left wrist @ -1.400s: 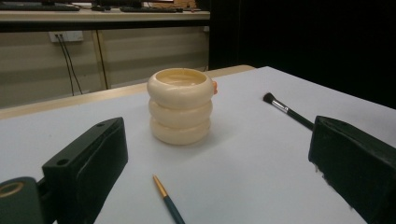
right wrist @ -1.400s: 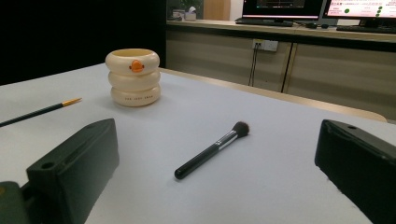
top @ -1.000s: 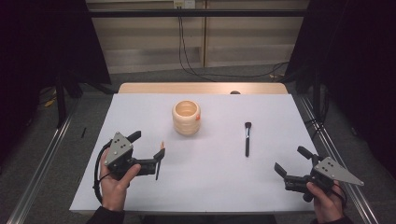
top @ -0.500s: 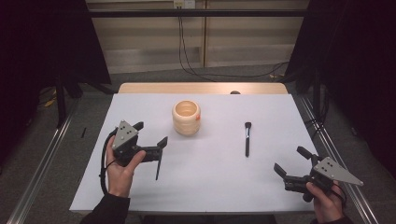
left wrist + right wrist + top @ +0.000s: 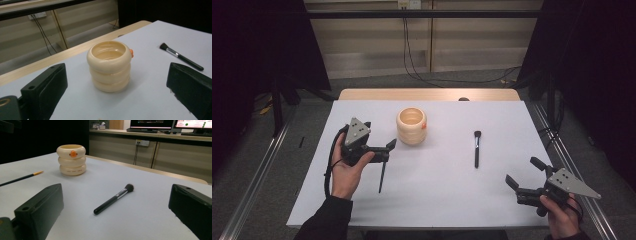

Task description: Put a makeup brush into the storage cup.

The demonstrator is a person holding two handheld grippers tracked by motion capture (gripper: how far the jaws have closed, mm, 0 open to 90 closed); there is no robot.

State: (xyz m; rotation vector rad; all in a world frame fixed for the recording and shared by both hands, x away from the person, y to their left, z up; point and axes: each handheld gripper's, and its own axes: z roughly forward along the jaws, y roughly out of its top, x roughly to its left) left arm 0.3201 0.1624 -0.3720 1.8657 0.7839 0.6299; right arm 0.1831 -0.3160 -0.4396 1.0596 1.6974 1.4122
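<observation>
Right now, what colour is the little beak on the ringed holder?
Orange, on the cream holder; the right gripper view shows it best.

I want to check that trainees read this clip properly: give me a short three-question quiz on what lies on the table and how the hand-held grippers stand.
1. Multiple choice: what does the left hand-held gripper face between its jaws? A) the cream ringed cup B) a plate C) a bottle
2. True or false: the makeup brush lies inside the cup.
3. Fill in: the jaws of the right hand-held gripper stand ____.
Key: 1 A. 2 false, it lies flat on the white table sheet, apart from the cup. 3 open.
</observation>
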